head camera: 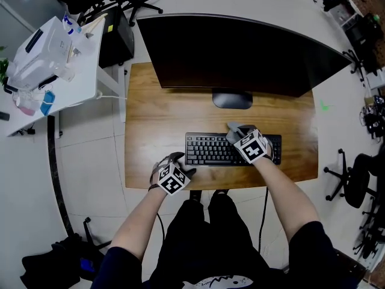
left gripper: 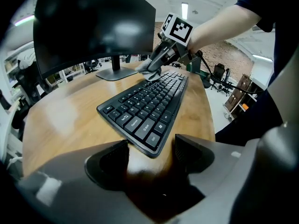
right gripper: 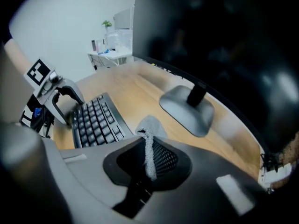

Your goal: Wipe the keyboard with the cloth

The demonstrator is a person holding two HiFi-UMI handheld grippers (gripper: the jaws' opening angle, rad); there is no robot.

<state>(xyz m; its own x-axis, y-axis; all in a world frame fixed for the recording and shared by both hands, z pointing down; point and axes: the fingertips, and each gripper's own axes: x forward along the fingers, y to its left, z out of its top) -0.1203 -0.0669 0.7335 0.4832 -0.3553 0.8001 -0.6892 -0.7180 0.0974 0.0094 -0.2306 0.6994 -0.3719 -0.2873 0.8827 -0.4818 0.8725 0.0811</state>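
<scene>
**Desk** (head camera: 156, 113): wooden top, rectangular, on a pale tiled floor; a person sits at its near edge.

**Monitor** (head camera: 240, 53): wide, curved, with a dark screen. It stands along the far side of the desk on an oval stand (head camera: 232, 99).

**Keyboard** (head camera: 210, 149): black, full-size, flat on the desk. It sits near the stand, right of the desk's centre, with its long side parallel to the near edge.

**Cloth** (head camera: 234, 129): small, grey. One end is pinched in the right gripper. The free end lies at the keyboard's far edge, between the keys and the monitor stand. In the right gripper view the cloth (right gripper: 150, 125) runs as a thin strip out of the jaws and fans out just beside the keys.

**Right gripper** (head camera: 240, 136): held over the right half of the keyboard, pointing toward the far side. Its jaws are pressed together on the cloth.

**Left gripper** (head camera: 180, 164): at the keyboard's near-left corner, low over the desk. In the left gripper view (left gripper: 149, 149) the jaws are spread and that corner of the keyboard sits at the mouth of the gap. Contact with the corner cannot be made out.

**Side table** (head camera: 72, 71): white, to the far left of the desk. It carries a clear plastic box (head camera: 42, 56) and small items.

**Office chair** (head camera: 355, 179): black, on the floor at the right.
</scene>
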